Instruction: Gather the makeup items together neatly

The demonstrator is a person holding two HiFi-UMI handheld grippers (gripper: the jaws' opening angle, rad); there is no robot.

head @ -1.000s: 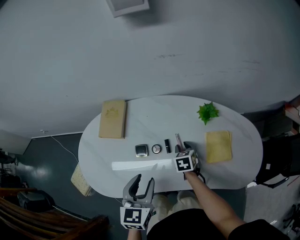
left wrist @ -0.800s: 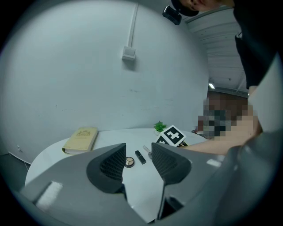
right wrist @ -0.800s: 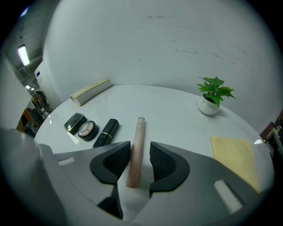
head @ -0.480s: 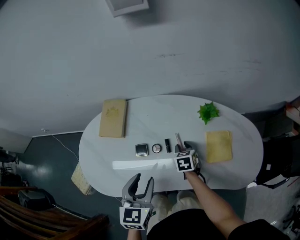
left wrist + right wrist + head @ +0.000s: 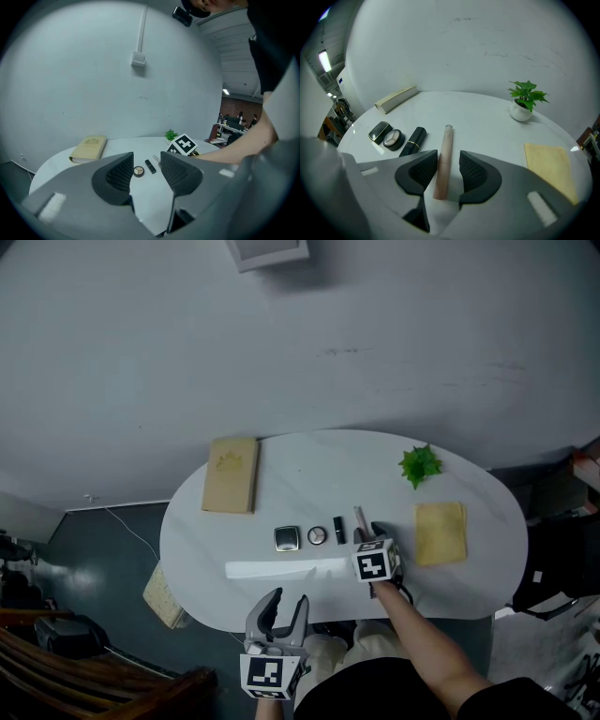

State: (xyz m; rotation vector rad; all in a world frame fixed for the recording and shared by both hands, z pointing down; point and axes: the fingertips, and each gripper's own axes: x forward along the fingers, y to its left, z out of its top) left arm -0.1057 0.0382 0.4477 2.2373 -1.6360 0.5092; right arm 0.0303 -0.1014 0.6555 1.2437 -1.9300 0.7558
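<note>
The slim pink tube (image 5: 443, 159) lies flat on the white table (image 5: 487, 117), just right of the black lipstick (image 5: 413, 140), the round compact (image 5: 393, 139) and the square compact (image 5: 379, 131). The right gripper (image 5: 448, 171) straddles its near end with jaws apart, not pinching it, while the left gripper (image 5: 146, 171) hangs open and empty near the table's front edge. The tube looks light, stiff and smooth, likely to roll or swivel, so I'd pinch it across its middle.
</note>
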